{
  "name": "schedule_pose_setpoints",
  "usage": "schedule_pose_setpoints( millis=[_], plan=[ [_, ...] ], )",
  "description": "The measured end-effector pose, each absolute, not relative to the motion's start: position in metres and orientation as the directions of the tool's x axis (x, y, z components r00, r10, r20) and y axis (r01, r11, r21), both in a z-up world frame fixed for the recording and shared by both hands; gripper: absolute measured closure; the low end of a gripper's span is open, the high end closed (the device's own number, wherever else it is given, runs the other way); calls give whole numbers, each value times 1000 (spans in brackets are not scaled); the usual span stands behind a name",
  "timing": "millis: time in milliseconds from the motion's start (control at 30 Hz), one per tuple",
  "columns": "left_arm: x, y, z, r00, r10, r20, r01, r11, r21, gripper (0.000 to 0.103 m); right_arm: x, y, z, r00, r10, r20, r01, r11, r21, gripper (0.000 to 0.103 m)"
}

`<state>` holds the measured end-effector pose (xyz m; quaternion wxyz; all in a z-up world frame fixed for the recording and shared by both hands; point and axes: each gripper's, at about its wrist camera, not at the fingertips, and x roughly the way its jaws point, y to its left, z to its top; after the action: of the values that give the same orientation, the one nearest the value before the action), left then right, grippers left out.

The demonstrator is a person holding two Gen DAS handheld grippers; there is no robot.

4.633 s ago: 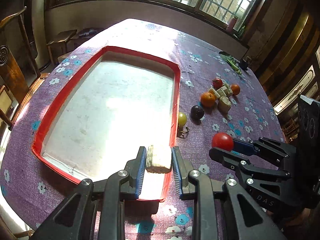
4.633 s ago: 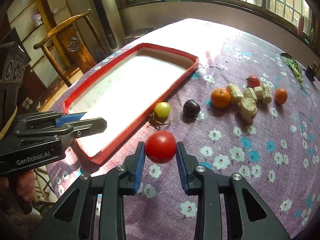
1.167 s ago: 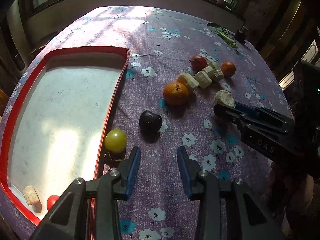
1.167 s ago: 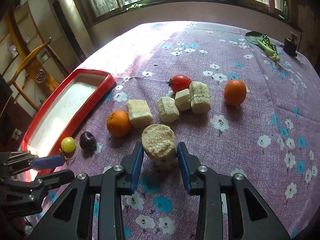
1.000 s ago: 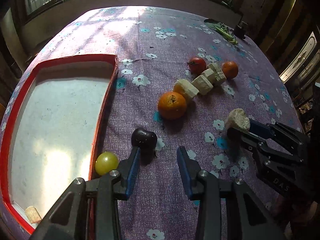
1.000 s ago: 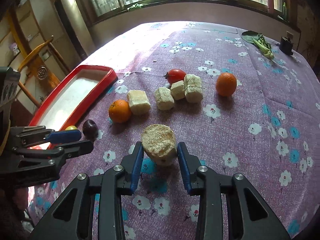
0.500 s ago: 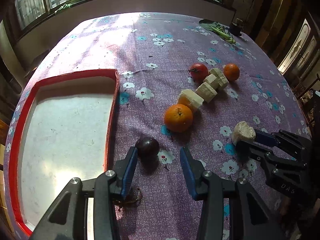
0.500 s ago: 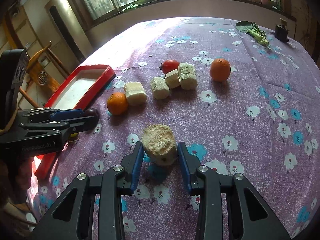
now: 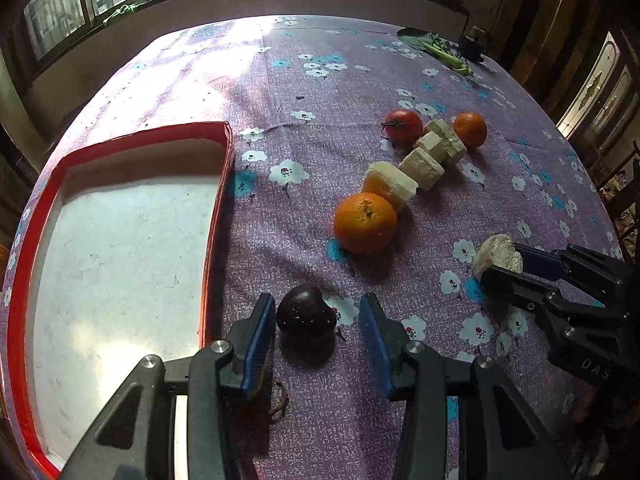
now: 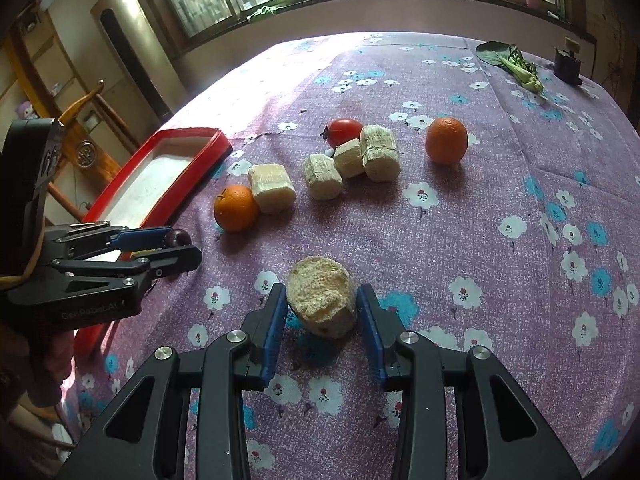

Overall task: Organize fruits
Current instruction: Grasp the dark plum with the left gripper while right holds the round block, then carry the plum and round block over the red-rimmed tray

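My left gripper (image 9: 318,322) is open around a dark plum (image 9: 306,316) that lies on the purple cloth beside the red tray (image 9: 218,200). My right gripper (image 10: 322,308) is shut on a pale round chunk (image 10: 322,302) and holds it just above the cloth; it also shows in the left wrist view (image 9: 497,254). An orange (image 9: 365,223), several pale chunks (image 9: 422,168), a tomato (image 9: 403,126) and a second orange (image 9: 470,129) lie in a row behind the plum. In the right wrist view the left gripper (image 10: 176,246) is at the left with the plum (image 10: 179,237) between its fingers.
The tray's white floor (image 9: 120,248) is to my left. A green leafy vegetable (image 10: 514,64) and a dark small object (image 10: 566,65) lie at the far right of the table. A wooden chair (image 10: 86,120) stands beyond the tray.
My left gripper moved forward so the plum now lies between its open fingers. My right gripper drew back further from the row with the chunk in it.
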<state>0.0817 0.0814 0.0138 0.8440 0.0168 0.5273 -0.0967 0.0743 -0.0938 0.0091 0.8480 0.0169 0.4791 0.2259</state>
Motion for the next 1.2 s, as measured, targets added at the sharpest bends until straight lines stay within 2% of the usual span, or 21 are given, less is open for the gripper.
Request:
schedule_pose_setpoints(
  millis=[167, 233, 267, 367, 567, 1000, 1167, 1200],
  plan=[
    [78, 79, 13, 459, -128, -879, 175, 983, -52, 58, 78, -93, 7, 431, 404, -807, -376, 893, 247, 67],
    [79, 81, 13, 470, -115, -875, 159, 986, -45, 71, 80, -91, 7, 433, 401, -807, -383, 893, 238, 67],
    [79, 84, 13, 475, -115, -872, 144, 988, -52, 74, 80, -89, 7, 434, 396, -809, -389, 893, 227, 67],
    [78, 97, 13, 473, -168, -865, 93, 986, -141, 74, 78, -87, 8, 439, 382, -813, -402, 893, 202, 68],
    [60, 96, 18, 463, -227, -857, 101, 974, -204, 74, 66, -87, 16, 453, 364, -814, -400, 899, 180, 69],
    [8, 68, 19, 427, -303, -852, 198, 951, -239, 74, 29, -92, 27, 472, 301, -829, -372, 920, 122, 70],
    [4, 73, 17, 426, -306, -852, 187, 951, -248, 74, 33, -101, 24, 456, 326, -828, -310, 930, 196, 69],
    [4, 73, 17, 425, -307, -851, 186, 950, -250, 74, 36, -100, 25, 457, 336, -824, -309, 928, 207, 65]
  ],
)
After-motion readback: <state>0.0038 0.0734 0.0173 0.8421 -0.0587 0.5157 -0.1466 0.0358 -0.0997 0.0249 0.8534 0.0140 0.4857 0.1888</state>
